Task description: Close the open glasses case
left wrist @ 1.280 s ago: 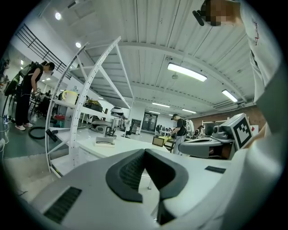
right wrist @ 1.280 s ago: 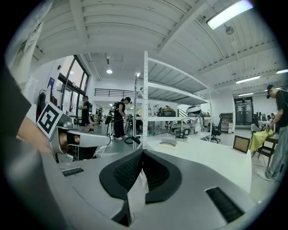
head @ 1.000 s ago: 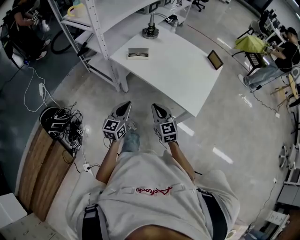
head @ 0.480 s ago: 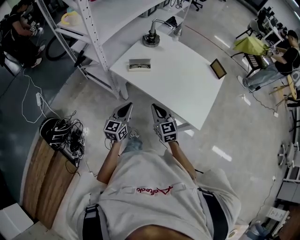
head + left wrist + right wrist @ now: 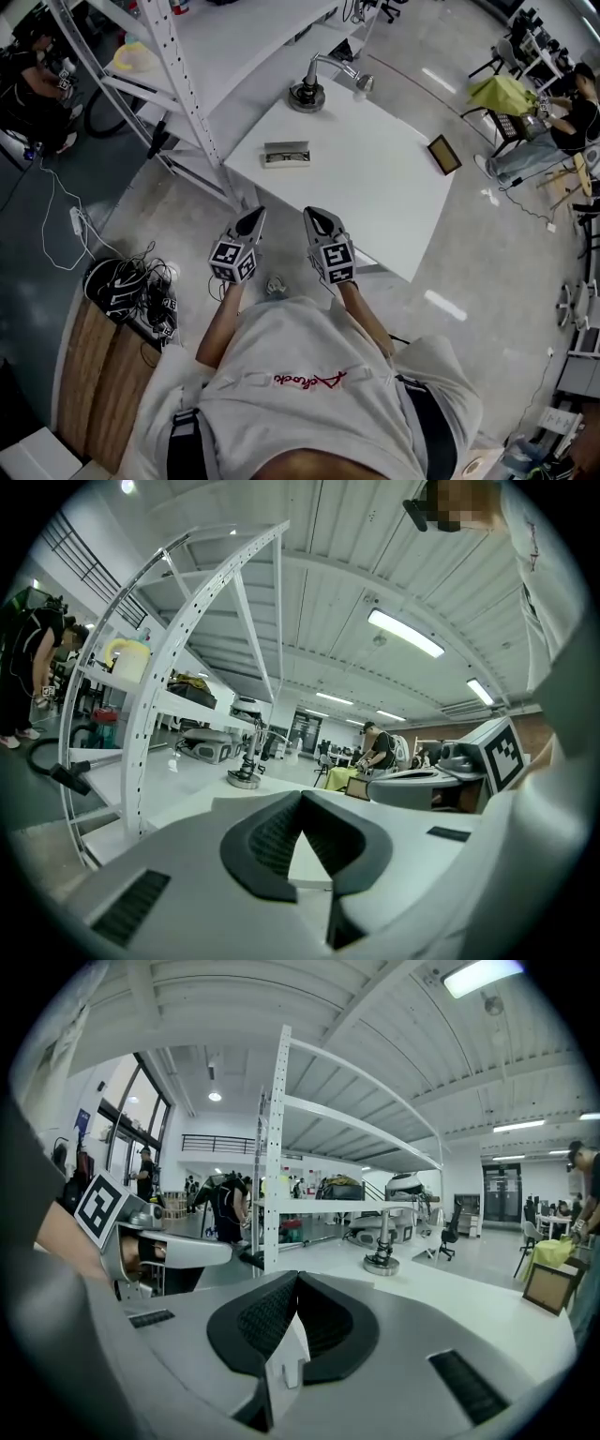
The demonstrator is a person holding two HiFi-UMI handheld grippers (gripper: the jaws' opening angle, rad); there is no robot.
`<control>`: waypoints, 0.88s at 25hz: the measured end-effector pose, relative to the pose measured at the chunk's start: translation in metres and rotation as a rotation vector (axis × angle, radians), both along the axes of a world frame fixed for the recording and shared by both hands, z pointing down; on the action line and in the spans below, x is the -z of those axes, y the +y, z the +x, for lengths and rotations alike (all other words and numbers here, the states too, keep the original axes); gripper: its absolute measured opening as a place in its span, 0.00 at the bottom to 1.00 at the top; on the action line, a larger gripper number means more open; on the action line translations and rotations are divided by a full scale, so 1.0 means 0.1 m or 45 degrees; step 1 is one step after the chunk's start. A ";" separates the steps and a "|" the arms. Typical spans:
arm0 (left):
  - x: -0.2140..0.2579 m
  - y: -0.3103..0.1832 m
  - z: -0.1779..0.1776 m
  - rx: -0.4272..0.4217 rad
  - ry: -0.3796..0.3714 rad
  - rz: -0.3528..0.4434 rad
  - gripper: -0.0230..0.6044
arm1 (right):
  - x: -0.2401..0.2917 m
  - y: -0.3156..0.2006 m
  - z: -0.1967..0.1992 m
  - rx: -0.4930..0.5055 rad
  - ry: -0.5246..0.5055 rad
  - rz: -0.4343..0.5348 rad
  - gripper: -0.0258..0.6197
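The open glasses case (image 5: 287, 153) lies on the white table (image 5: 375, 197) near its far left side, with glasses showing inside. My left gripper (image 5: 254, 215) and right gripper (image 5: 312, 215) are held side by side in front of my body, short of the table's near edge and well apart from the case. Both are shut and empty. In the left gripper view the pads of my left gripper (image 5: 300, 795) meet at the tip. The right gripper (image 5: 297, 1277) looks the same in its own view. Neither gripper view shows the case.
A lamp base (image 5: 307, 94) stands at the table's far corner and a small framed board (image 5: 443, 155) at its right edge. A white metal shelf rack (image 5: 178, 84) stands left of the table. Cables (image 5: 131, 291) lie on the floor beside a wooden bench (image 5: 94, 375). A person (image 5: 562, 103) sits at far right.
The table and the case have come closer in the head view as I walk towards them. Both grippers keep their place before me and stay shut.
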State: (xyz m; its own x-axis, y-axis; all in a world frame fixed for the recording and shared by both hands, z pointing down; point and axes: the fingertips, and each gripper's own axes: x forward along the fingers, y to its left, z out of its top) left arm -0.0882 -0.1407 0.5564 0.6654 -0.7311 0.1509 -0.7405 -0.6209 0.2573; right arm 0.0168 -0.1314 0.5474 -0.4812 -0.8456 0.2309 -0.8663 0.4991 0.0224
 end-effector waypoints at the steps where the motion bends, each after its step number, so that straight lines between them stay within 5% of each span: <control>1: 0.00 -0.08 -0.02 -0.007 -0.003 -0.003 0.07 | 0.00 -0.07 -0.02 -0.002 0.003 -0.001 0.09; 22: -0.21 -0.80 0.08 -0.101 -0.005 -0.052 0.08 | -0.17 -0.75 0.10 -0.094 0.006 -0.058 0.09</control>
